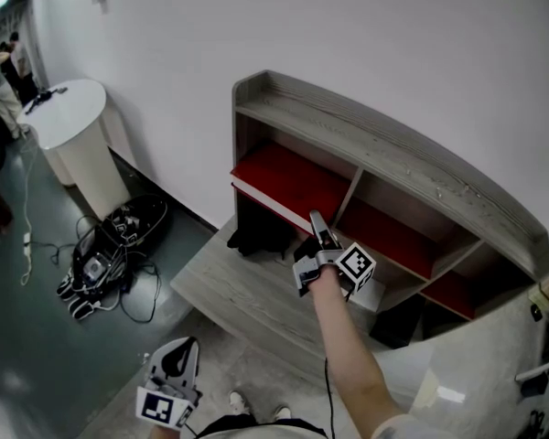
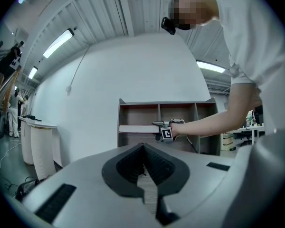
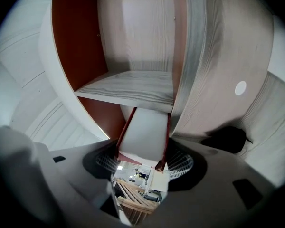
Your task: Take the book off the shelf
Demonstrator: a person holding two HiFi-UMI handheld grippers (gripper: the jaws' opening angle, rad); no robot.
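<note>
Grey-grained wooden shelf (image 1: 393, 144) is being backed by a white wall (image 1: 348, 35). Its red book (image 1: 288, 181) is being grasped by the right tongs (image 1: 316, 219), while the left tongs (image 1: 181, 355) are being held clenched and empty.

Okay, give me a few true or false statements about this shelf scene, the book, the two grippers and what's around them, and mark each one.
1. The red book lies flat in the left compartment of the shelf. True.
2. The left gripper has the book. False: it is shut on nothing, held low and away from the shelf. The right gripper is closed on the book.
3. A round white table stands left of the shelf in the head view. True.
4. The wall behind the shelf is brick. False: it is plain white.
5. The floor beside the table is bare. False: cables and black gear lie there.
</note>
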